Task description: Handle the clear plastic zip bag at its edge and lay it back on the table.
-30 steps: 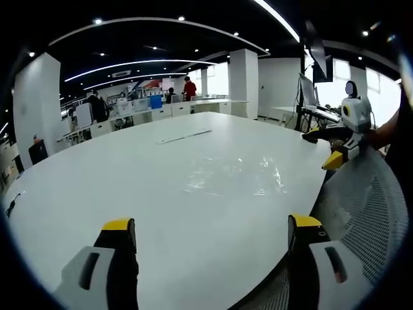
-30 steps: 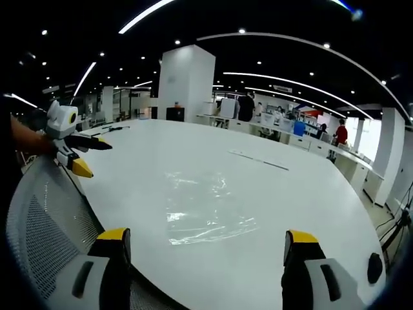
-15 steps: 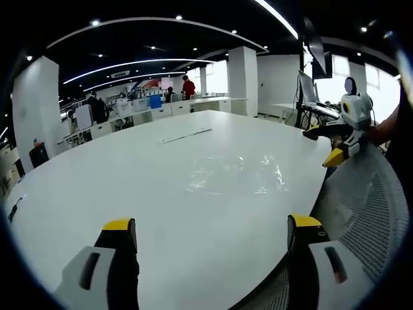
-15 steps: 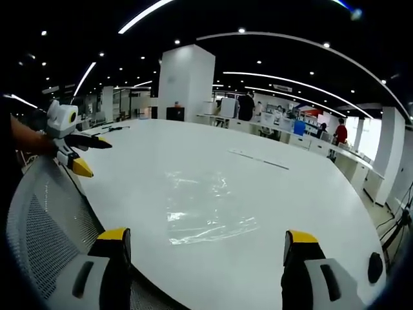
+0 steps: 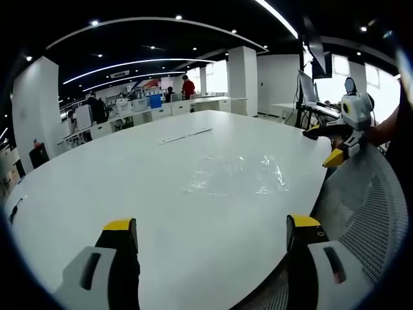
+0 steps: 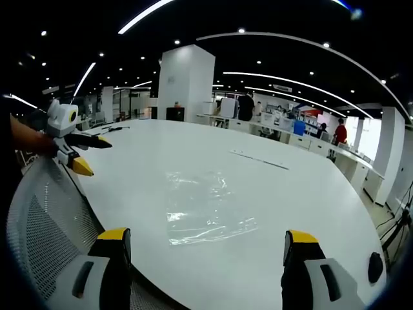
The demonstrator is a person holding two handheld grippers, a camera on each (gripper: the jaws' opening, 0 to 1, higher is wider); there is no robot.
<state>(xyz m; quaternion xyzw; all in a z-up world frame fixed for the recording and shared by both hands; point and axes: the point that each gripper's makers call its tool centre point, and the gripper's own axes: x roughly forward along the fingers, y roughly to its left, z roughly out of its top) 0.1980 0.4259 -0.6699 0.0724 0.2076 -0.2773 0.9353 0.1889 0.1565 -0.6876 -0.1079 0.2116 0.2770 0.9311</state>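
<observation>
The clear plastic zip bag (image 5: 237, 175) (image 6: 205, 208) lies flat on the white table (image 5: 129, 187) (image 6: 310, 194), near its curved near edge. My left gripper (image 5: 213, 229) is open, with yellow-tipped jaws wide apart over the table edge, short of the bag. My right gripper (image 6: 205, 240) is open too, its jaws spread just in front of the bag with nothing between them. Each gripper also appears in the other view: the right one (image 5: 339, 145) at the right, the left one (image 6: 77, 155) at the left, each held by a hand.
A grey mesh chair back (image 5: 368, 213) (image 6: 45, 219) sits under both grippers at the table edge. A thin long strip (image 5: 184, 135) (image 6: 258, 160) lies farther out on the table. Desks, white pillars and several people stand in the background.
</observation>
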